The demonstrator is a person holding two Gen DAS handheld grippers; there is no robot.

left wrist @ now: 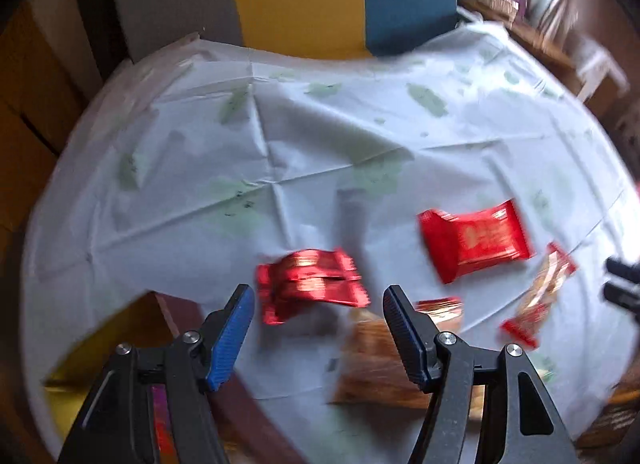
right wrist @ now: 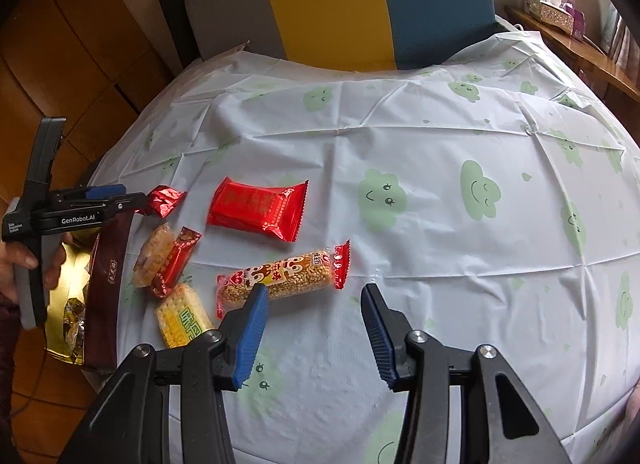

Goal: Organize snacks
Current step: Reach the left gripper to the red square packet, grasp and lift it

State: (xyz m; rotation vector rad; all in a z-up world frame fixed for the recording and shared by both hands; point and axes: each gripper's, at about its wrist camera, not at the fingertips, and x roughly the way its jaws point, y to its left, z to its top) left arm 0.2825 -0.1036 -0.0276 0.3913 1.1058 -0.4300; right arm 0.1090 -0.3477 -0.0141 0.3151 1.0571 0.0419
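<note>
My left gripper point(left wrist: 318, 304) stands open in a blurred view, and a small shiny red packet point(left wrist: 310, 284) lies just past its fingertips, untouched by the pads. The same packet point(right wrist: 164, 200) shows at the tip of the left gripper point(right wrist: 128, 198) in the right wrist view. A bigger red packet point(right wrist: 258, 208) lies flat further right. My right gripper point(right wrist: 315, 291) is open over bare cloth, its left fingertip at the lower edge of a long grain bar point(right wrist: 280, 272). A brown box with gold lining point(right wrist: 108, 276) sits at the table's left edge with wrapped snacks inside.
A round cracker pack point(right wrist: 154, 256), a slim red bar point(right wrist: 176, 260) and a yellow-green biscuit pack point(right wrist: 182, 318) lie beside the box. A hand point(right wrist: 24, 260) holds the left gripper's handle. A grey, yellow and blue cushion point(right wrist: 328, 4) stands behind the cloud-printed tablecloth point(right wrist: 440, 144).
</note>
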